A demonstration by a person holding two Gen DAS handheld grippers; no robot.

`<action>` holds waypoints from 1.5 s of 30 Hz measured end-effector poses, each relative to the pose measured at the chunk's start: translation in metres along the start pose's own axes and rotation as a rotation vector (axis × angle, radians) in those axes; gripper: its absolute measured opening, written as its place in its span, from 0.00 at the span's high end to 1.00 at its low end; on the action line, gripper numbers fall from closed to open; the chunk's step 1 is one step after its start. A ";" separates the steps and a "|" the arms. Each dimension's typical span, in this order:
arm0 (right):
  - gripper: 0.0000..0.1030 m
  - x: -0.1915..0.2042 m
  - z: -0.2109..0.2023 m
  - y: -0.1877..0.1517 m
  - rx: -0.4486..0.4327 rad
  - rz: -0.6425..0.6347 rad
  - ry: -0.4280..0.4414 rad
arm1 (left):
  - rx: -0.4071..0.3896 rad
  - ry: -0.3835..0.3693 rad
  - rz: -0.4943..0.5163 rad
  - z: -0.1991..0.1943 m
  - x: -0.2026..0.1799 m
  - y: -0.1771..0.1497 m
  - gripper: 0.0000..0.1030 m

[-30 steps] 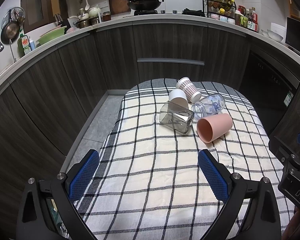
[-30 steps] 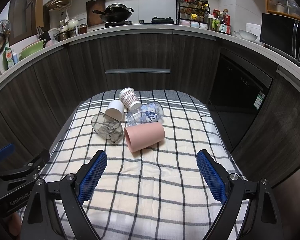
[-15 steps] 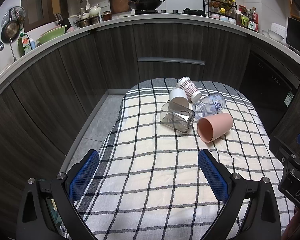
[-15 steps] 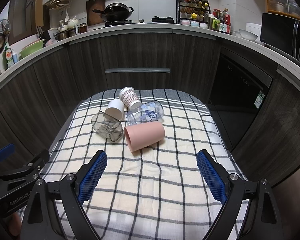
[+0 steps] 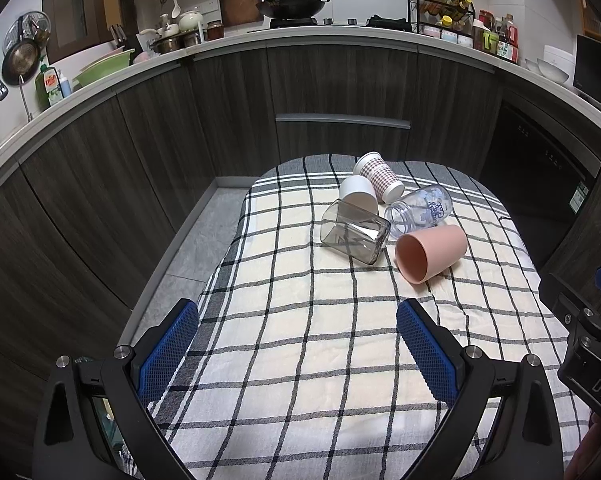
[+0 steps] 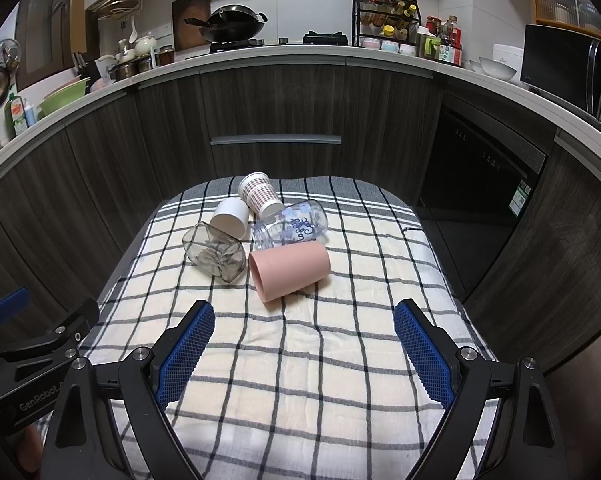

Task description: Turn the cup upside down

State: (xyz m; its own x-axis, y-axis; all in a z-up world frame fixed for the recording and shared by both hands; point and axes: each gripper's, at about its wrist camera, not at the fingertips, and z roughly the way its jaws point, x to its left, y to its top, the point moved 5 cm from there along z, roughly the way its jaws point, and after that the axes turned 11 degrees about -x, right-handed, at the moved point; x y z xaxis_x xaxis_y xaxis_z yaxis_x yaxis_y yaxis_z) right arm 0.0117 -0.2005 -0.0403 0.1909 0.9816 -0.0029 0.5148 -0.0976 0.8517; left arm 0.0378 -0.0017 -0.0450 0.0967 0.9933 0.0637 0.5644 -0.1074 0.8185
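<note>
Both my tongs hang spread wide with nothing between them: the left tongs (image 5: 298, 346) and the right tongs (image 6: 304, 350) hover over the near part of the surface (image 6: 300, 392), which is covered in a checked cloth. The cups lie in a huddle toward twelve o'clock from my right tongs, all on their sides. Nearest is the pink cup (image 6: 289, 270), its mouth facing seven o'clock toward me and its base pointing off to about two. Touching it, or very nearly, are the smoky square glass (image 6: 216, 258) at its ten o'clock and the clear printed tumbler (image 6: 290, 229) just behind it; the small white cup (image 6: 231, 218) and the dotted paper cup (image 6: 260, 195) lie farther back. I judge the pink one the sensible first pick (it is closest and least hemmed in). To do it well, I would bring the right tongs in across its barrel near the middle, pinch the outer wall from both sides, lift clear of its neighbours before rotating, then set the rim flat on the cloth. The cloth has wrinkles just beneath it, so a tilted landing seems the likeliest fault.
</note>
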 end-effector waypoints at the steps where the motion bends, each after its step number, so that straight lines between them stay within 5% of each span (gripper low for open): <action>1: 0.11 0.000 0.000 0.000 0.001 0.000 0.000 | 0.000 0.000 0.000 0.000 0.000 0.000 0.02; 45: 0.11 0.015 0.019 -0.014 0.018 -0.012 0.018 | 0.029 0.019 -0.028 0.009 0.008 -0.009 0.02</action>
State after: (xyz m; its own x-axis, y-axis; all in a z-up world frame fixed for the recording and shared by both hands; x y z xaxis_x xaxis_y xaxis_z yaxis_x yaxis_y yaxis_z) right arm 0.0234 -0.1871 -0.0620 0.1695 0.9855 -0.0037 0.5322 -0.0884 0.8420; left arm 0.0408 0.0064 -0.0575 0.0655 0.9965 0.0521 0.5902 -0.0808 0.8032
